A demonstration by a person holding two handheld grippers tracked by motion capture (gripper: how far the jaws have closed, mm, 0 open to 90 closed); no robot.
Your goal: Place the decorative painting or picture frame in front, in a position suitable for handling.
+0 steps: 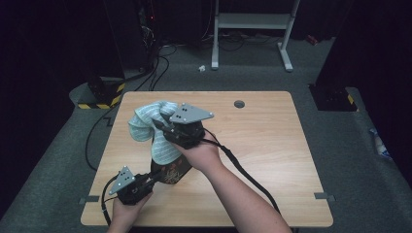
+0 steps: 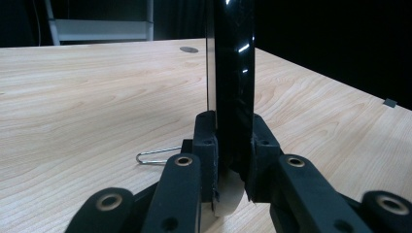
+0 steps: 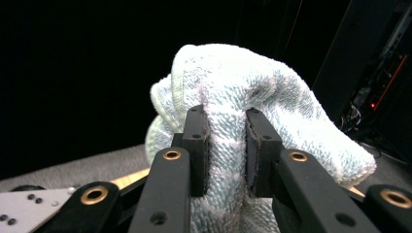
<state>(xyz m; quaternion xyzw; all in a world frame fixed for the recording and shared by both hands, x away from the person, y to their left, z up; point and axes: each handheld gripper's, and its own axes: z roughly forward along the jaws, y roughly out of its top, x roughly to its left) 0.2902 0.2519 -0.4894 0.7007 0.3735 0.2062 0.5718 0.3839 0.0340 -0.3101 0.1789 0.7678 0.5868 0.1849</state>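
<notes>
A: Nearest the lens in the left gripper view: the left gripper (image 2: 232, 160), jaws clamped on the lower edge of a glossy black bottle (image 2: 232, 73) that stands upright on the table (image 2: 87, 97). Confirm?

B: Confirmed. The high view puts that left gripper (image 1: 148, 180) at about 7 o'clock on the tabletop, the bottle (image 1: 170, 172) just beside it toward 1 o'clock, with a dark label bearing reddish markings.

A: Right side?

B: The right gripper (image 1: 163, 127) sits above the bottle, near 10 o'clock of table centre. In the right gripper view its jaws (image 3: 227, 150) are closed on a pale blue-white towel (image 3: 243, 97), terry pile pressed between the pads. The towel (image 1: 148, 124) drapes over the bottle's upper part, bunched toward 11 o'clock.

A: Surface and room?

B: Light wood-grain table (image 1: 262, 145), grommet hole (image 1: 239, 103) near the far edge at 12 o'clock. Grey carpet around it, a white frame (image 1: 252, 29) beyond, cables (image 1: 155, 73) trailing at 11 o'clock, a hazard-striped base (image 1: 99, 94) at 10 o'clock. Surroundings dark.

A: Differences between views?

B: The left gripper view picks up a wire paper clip (image 2: 155, 156) lying on the table left of the jaws; the high view is too coarse to resolve it. The label reads from above, not from the left gripper view.
</notes>
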